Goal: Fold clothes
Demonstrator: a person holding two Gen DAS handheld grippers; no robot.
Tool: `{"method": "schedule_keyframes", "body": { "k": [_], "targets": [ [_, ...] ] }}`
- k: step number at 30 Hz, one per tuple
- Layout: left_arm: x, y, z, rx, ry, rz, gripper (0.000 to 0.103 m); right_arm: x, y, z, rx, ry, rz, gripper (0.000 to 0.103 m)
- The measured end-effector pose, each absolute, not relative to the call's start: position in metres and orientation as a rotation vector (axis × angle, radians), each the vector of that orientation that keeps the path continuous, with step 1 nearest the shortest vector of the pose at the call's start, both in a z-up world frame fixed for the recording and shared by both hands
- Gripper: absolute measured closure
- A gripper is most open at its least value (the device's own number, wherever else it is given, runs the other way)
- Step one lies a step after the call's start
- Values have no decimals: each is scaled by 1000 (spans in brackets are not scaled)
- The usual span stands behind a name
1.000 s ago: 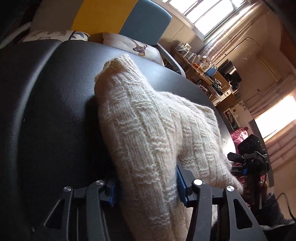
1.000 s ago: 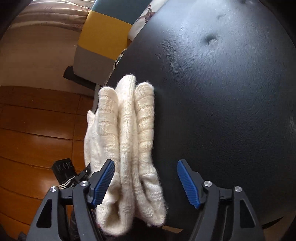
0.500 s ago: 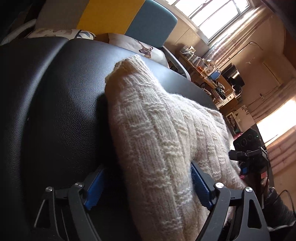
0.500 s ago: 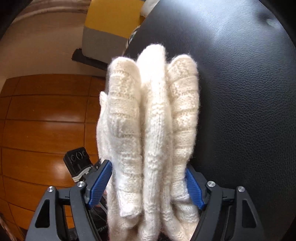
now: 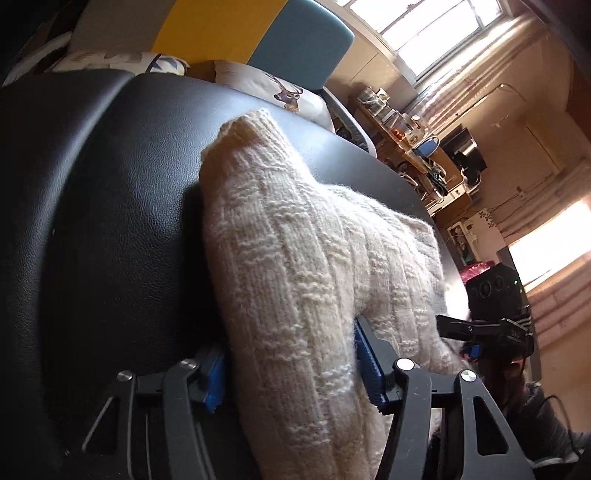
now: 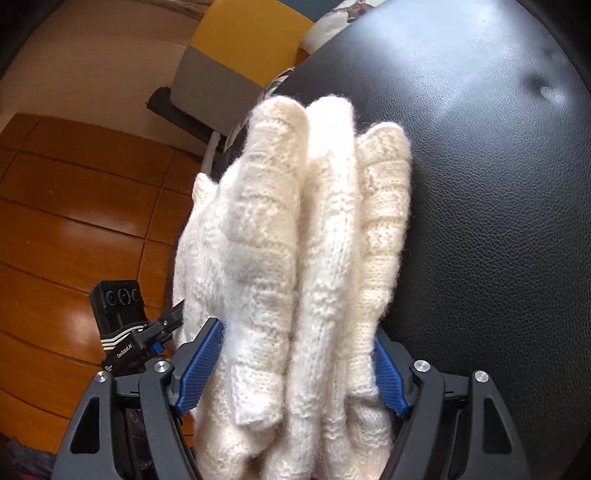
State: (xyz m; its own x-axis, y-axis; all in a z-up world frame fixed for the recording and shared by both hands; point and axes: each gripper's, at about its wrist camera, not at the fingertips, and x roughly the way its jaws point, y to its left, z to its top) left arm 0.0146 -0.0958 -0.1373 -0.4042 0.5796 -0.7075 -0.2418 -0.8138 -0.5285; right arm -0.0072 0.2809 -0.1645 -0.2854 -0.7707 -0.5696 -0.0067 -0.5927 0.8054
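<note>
A cream knit sweater (image 5: 295,266) lies folded in thick layers on a black leather seat (image 5: 103,206). My left gripper (image 5: 291,374) is shut on its near end, with the blue pads (image 5: 216,380) pressing the knit from both sides. In the right wrist view the bundled sweater (image 6: 306,240) fills the gap of my right gripper (image 6: 293,369). Its jaws stand wide, both pads (image 6: 199,365) touching the wool. Each gripper shows in the other's view: the right gripper (image 5: 487,325) and the left gripper (image 6: 125,332).
The black leather seat (image 6: 498,221) stretches to the right. A yellow, grey and teal chair (image 5: 229,33) and a deer-print cushion (image 5: 284,92) stand behind it. Wooden floor (image 6: 74,221) lies below the seat's edge. A cluttered shelf (image 5: 406,133) runs along the wall.
My left gripper opened wider half a second ago and has closed on the sweater again. My right gripper has moved forward, so the sweater now sits between its fingers.
</note>
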Motion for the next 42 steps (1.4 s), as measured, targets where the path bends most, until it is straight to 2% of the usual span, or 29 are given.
{"method": "schedule_keyframes", "body": {
  "k": [5,6,7,10,13,17,22,25,34,40,42],
  "targets": [
    [22,-97,-136,-1307,-489,2250,51,-7,292,-165,1477,-990,-1941,26],
    [24,-96,-134,-1297,-480,2261,53,-7,294,-165,1484,-991,-1944,30],
    [26,-94,-133,-1287,-470,2273,53,-7,297,-166,1491,-993,-1947,41],
    [27,-84,-125,-1243,-420,2314,56,1,304,-158,1450,-926,-2034,54],
    [26,-77,-120,-1205,-401,2336,58,11,311,-147,1397,-843,-2120,61],
    [16,-55,-113,-1175,-341,2315,59,21,325,-132,1333,-757,-2215,63],
    [-15,1,-103,-1149,-246,2223,59,31,386,-122,1272,-805,-2323,63],
    [-38,53,-94,-1118,-174,2153,59,40,436,-111,1230,-848,-2410,63],
    [-93,238,-68,-1006,33,1951,59,57,486,-76,1149,-982,-2720,63],
    [-125,336,-101,-1129,160,1902,59,51,550,-110,1322,-963,-2891,63],
    [-129,352,-116,-1143,198,1922,54,50,554,-120,1313,-1013,-2893,63]
  ]
}}
